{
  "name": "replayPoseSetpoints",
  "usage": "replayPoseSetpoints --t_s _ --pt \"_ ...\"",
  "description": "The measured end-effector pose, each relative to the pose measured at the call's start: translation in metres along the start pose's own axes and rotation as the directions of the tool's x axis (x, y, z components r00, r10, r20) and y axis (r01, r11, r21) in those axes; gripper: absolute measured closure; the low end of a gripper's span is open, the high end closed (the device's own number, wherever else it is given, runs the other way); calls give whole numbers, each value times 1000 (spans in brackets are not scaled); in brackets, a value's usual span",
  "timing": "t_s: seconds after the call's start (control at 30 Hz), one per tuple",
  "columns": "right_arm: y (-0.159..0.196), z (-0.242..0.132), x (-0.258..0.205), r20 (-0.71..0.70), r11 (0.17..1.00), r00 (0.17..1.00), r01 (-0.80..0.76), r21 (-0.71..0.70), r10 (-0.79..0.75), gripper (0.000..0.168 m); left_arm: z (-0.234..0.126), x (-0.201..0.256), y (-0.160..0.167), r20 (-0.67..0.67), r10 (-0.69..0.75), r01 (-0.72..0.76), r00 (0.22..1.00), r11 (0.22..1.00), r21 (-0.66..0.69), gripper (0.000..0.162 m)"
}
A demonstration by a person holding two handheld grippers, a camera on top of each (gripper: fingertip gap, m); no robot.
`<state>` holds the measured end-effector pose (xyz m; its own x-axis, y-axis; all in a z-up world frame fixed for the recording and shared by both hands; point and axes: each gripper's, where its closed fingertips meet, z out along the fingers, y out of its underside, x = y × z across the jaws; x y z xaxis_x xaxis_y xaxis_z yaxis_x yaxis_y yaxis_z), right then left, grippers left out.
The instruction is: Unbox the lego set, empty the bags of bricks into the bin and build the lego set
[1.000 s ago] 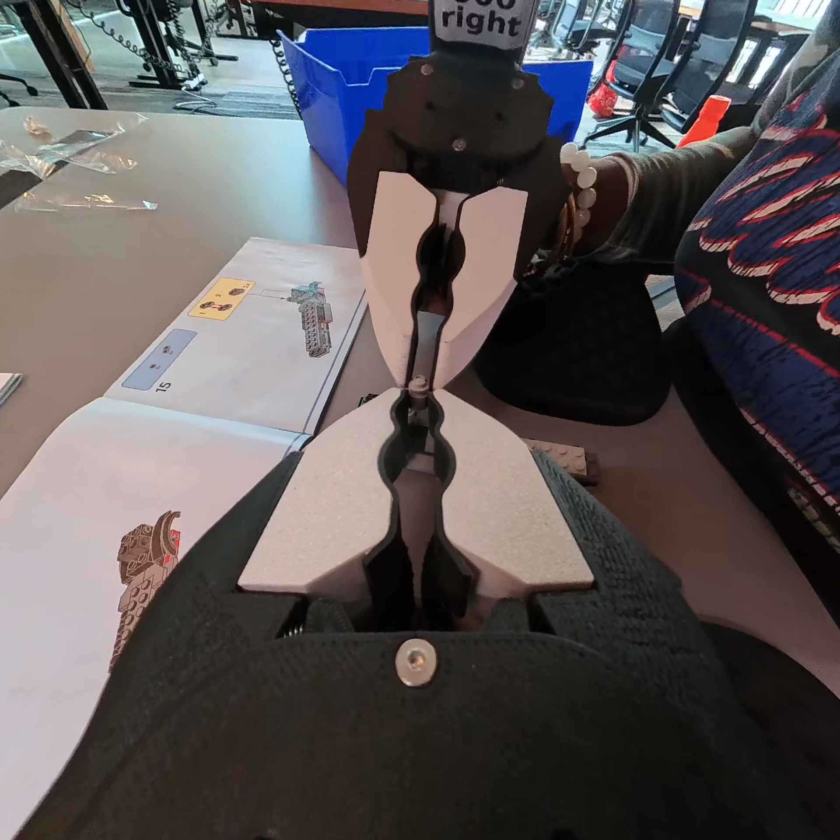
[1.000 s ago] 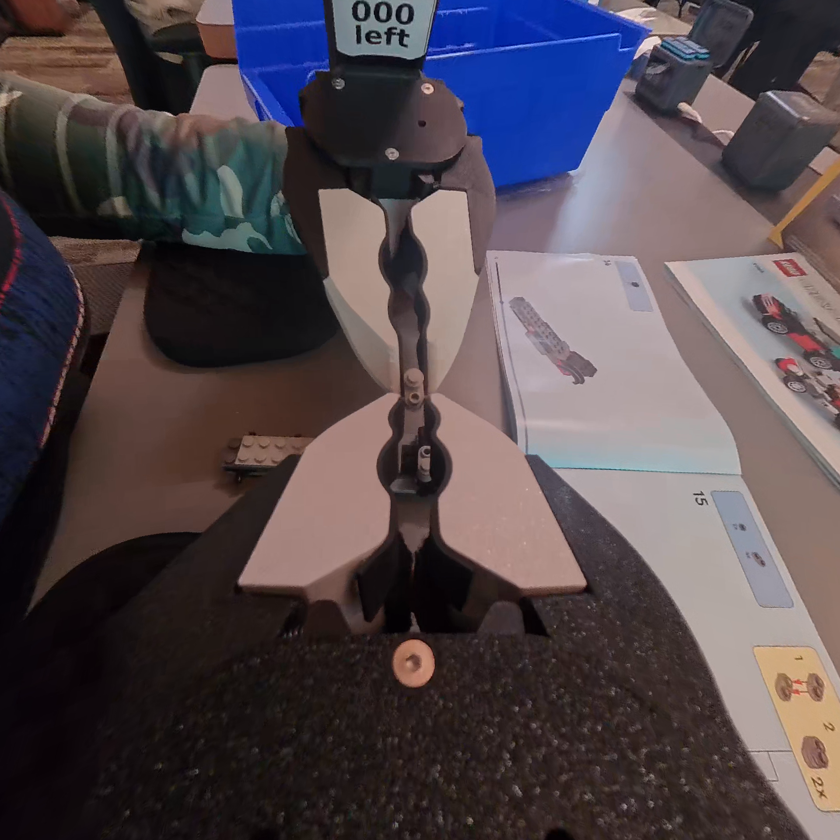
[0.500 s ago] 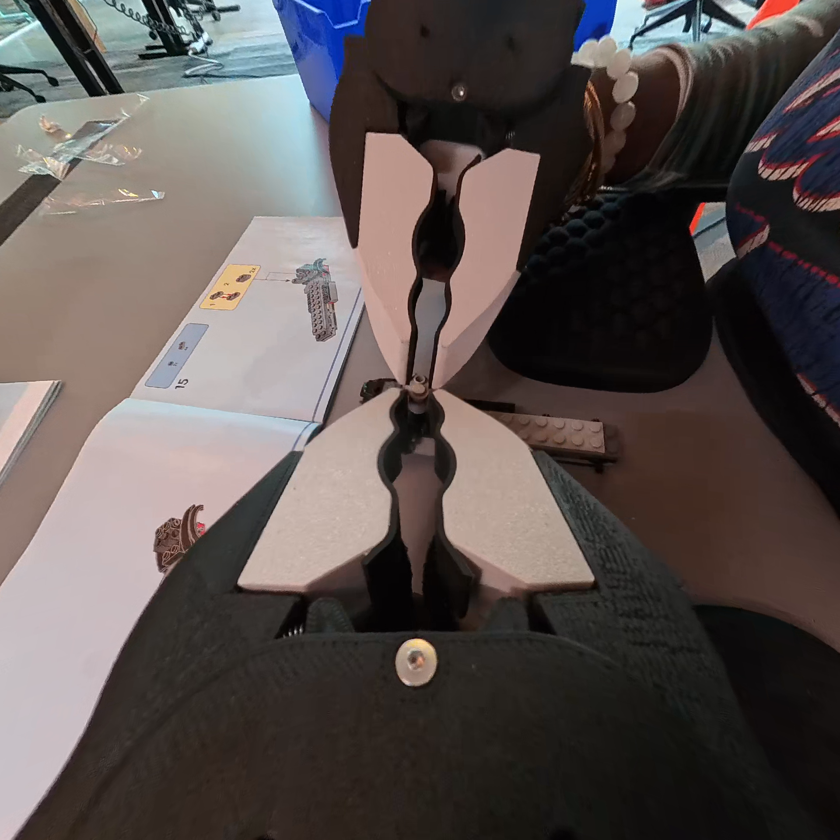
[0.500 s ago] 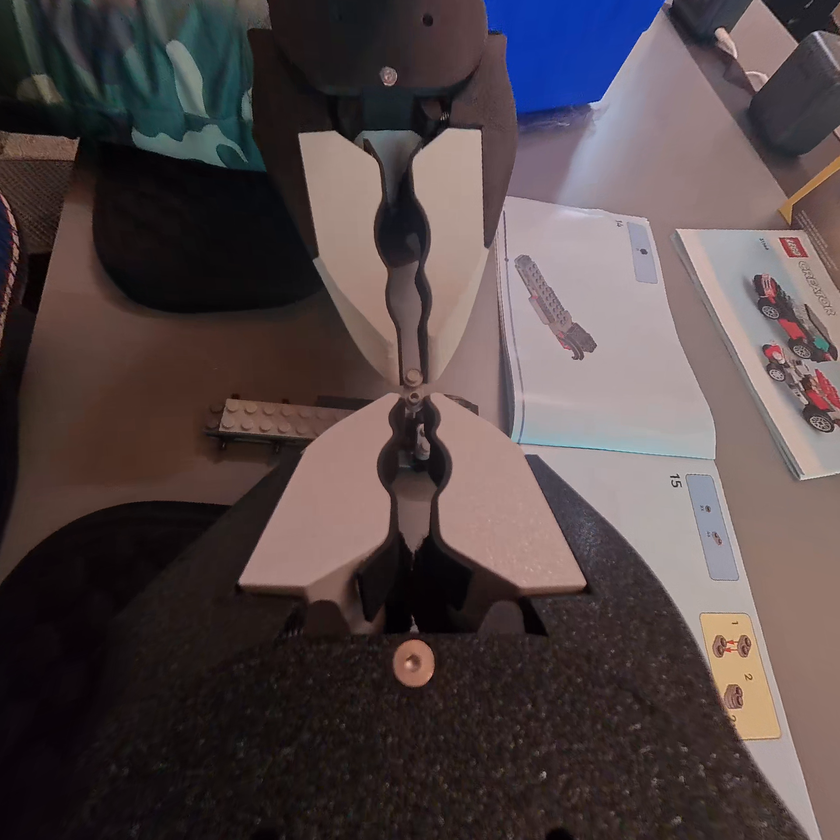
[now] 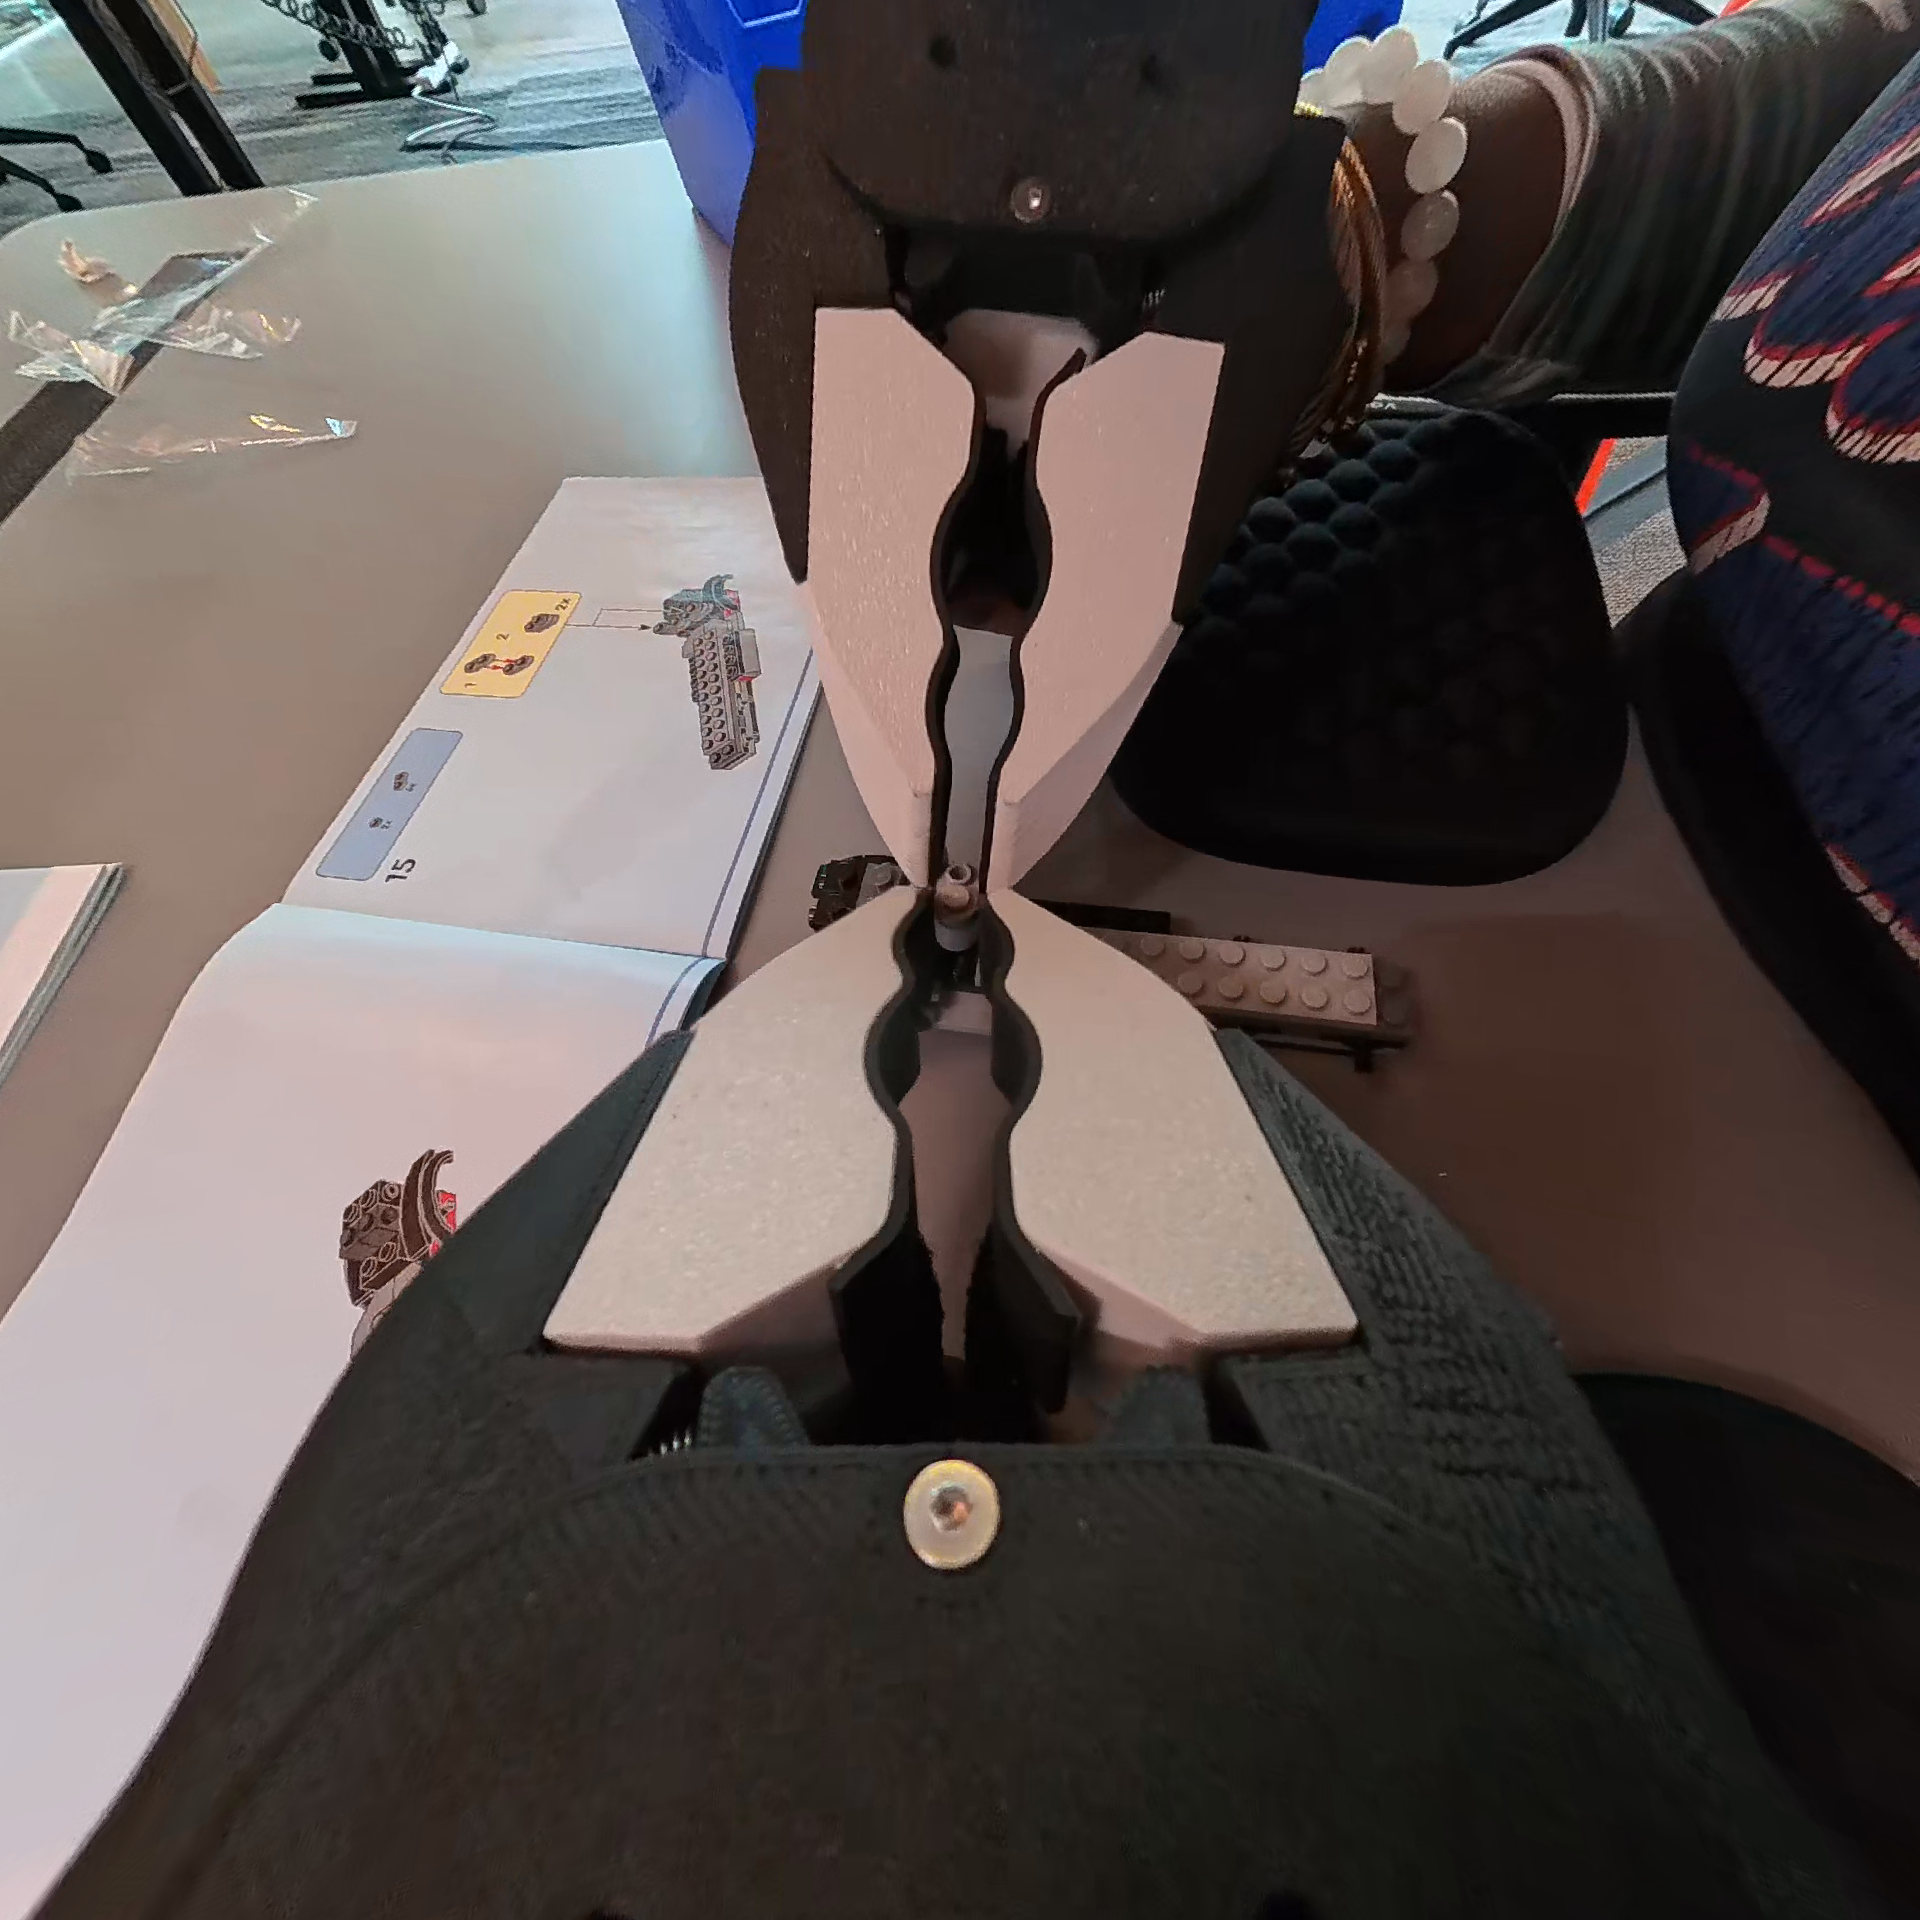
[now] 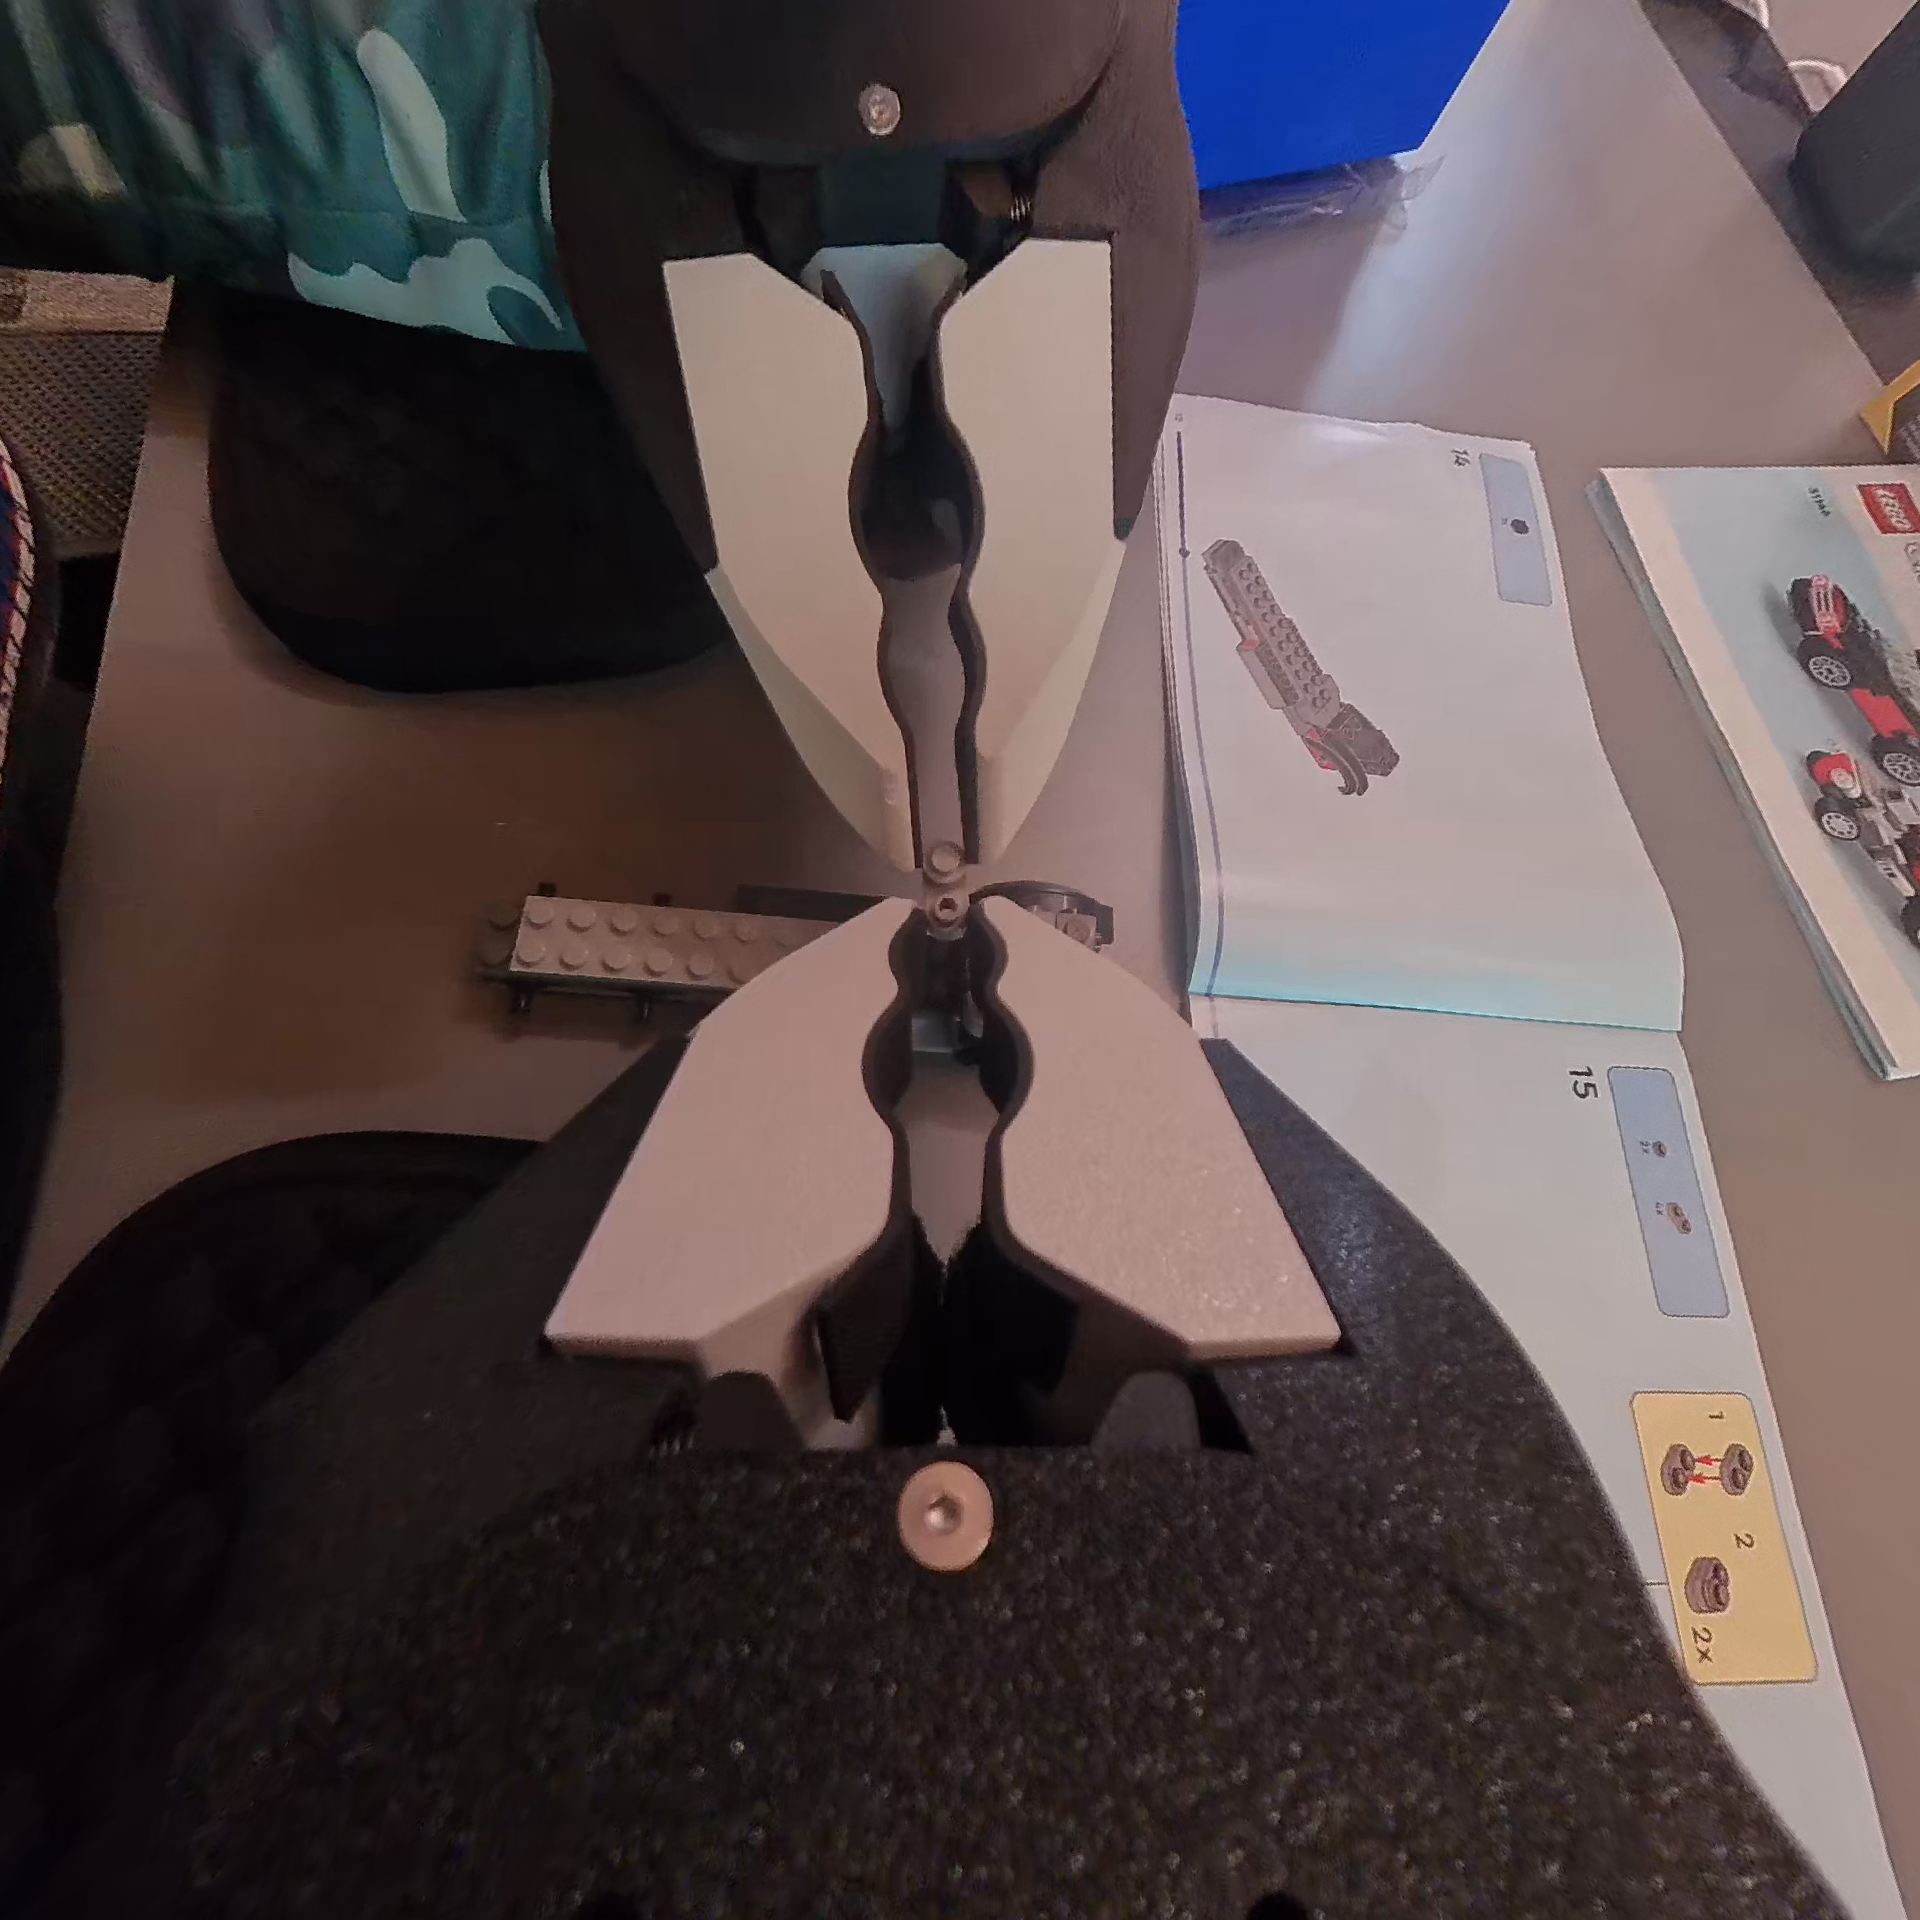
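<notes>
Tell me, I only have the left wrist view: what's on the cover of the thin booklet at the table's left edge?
Observer: The right wrist view shows the second booklet from above. Its cover pictures red and black cars.
Operator: Anything beyond it?
Observer: A yellow box corner, and farther back a dark case.
Operator: What's on the arm holding the left gripper?
Observer: A teal patterned sleeve.

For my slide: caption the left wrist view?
Two claws, left and right, pinch small grey round bricks tip to tip above a grey studded plate.
</notes>
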<state>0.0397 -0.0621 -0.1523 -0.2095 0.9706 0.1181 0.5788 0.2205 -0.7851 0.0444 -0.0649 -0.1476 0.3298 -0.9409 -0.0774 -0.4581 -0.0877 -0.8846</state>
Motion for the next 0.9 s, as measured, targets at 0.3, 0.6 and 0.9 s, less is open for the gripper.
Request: replayPoseSetpoints --t_s 0.3,0.6,0.9 --pt "1 -9 4 -14 996 997 -76 57 76 156 -11 -7 4 14 -13 13 1000 1000 1 155" --pt "22 -14 12 -10 986 987 -162 49 162 147 0 -8 10 -14 31 -31 999 999 -15 155" --pt "12 -5 16 85 955 961 -272 117 264 141 4 -10 13 -26 18 -19 1000 999 -46 155"
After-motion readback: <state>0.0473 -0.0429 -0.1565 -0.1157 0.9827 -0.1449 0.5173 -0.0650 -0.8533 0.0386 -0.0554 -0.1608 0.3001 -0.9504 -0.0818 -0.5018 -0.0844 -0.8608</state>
